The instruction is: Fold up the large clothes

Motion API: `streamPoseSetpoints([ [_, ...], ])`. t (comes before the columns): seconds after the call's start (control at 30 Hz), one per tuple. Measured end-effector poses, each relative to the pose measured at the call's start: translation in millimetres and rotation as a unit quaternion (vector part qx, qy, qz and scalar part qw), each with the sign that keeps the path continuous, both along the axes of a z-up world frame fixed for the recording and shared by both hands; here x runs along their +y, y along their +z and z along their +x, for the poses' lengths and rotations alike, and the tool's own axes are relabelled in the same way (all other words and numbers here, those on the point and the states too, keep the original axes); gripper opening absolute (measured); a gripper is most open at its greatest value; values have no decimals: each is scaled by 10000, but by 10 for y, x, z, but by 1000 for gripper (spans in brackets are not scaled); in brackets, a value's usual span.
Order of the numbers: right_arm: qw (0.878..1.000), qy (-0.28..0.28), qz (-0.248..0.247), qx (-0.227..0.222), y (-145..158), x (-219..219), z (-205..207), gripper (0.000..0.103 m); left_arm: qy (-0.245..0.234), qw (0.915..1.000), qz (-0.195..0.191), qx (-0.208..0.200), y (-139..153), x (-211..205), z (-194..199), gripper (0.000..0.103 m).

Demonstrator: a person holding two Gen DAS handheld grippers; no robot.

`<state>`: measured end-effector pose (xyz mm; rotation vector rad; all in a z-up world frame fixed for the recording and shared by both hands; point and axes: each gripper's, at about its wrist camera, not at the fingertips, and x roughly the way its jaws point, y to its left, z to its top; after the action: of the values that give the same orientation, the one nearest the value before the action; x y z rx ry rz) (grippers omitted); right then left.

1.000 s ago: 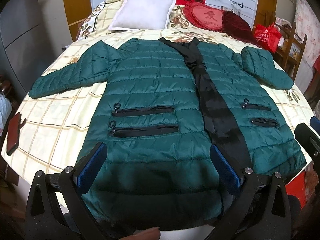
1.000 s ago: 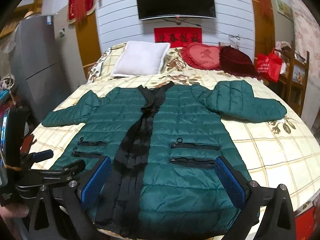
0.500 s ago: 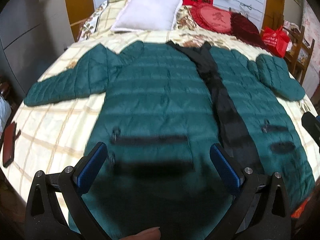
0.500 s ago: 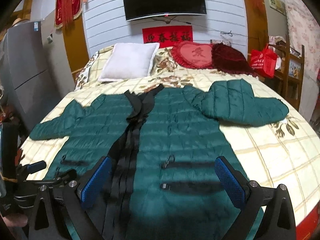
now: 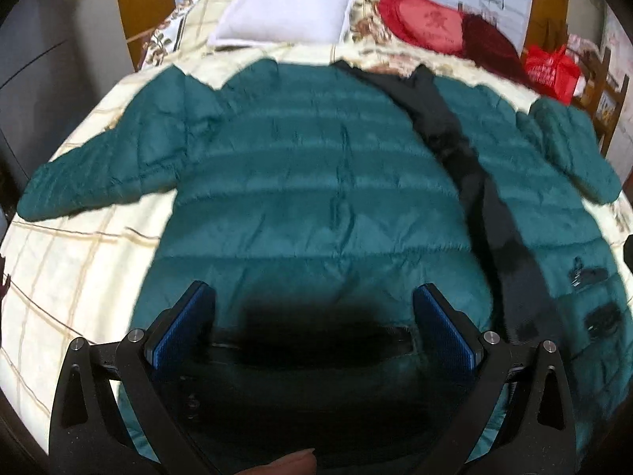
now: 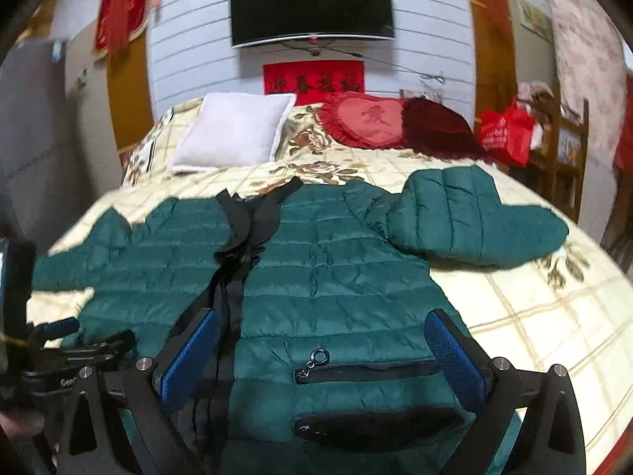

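Note:
A dark green quilted puffer jacket point(image 5: 308, 182) lies front up on the bed, its black lining strip point(image 5: 474, 182) showing along the open front. Its sleeves spread to each side; the right sleeve point(image 6: 474, 221) is bent inward. My left gripper point(image 5: 314, 316) is open and empty, low over the jacket's left front panel by a black pocket zip point(image 5: 312, 342). My right gripper point(image 6: 322, 352) is open and empty over the right front panel point(image 6: 336, 277), straddling its two pocket zips point(image 6: 368, 368). The left gripper's body point(image 6: 79, 360) shows at the right wrist view's left edge.
The bed has a cream checked cover point(image 6: 546, 316). A white pillow point(image 6: 233, 134) and red heart cushions point(image 6: 372, 122) lie at its head. A red bag point(image 6: 506, 130) and wooden chair point(image 6: 569, 158) stand at the right. A TV point(image 6: 312, 4) hangs on the wall.
Both grippers have moved forward and lower over the jacket, from its hem towards its middle. The jacket has not moved. Both stay open.

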<state>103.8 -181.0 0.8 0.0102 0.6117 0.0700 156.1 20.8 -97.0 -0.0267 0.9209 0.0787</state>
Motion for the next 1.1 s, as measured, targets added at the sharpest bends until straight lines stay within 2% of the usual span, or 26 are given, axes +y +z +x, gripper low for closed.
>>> streamPoseSetpoints([
  [0.07, 9998, 54, -6, 198, -69, 13, 57, 102, -23, 9999, 112, 63, -57, -38, -2, 103],
  [0.2, 9954, 12, -2, 962, -330, 16, 224, 102, -56, 9998, 193, 78, -97, -62, -27, 103],
  [0.3, 9892, 33, 80, 1466, -517, -5, 325, 102, -72, 9999, 107, 99, -103, -41, -42, 103],
  [0.37, 9868, 36, -30, 1618, -595, 19, 353, 103, -64, 9999, 81, 72, -107, -38, -46, 103],
  [0.67, 9838, 45, -465, 1730, -699, 97, 355, 103, -49, 9998, 156, 70, -104, -50, -35, 103],
  [1.1, 9851, 100, -303, 1689, -641, 96, 380, 103, -179, 9998, 45, 105, -113, -17, -21, 103],
])
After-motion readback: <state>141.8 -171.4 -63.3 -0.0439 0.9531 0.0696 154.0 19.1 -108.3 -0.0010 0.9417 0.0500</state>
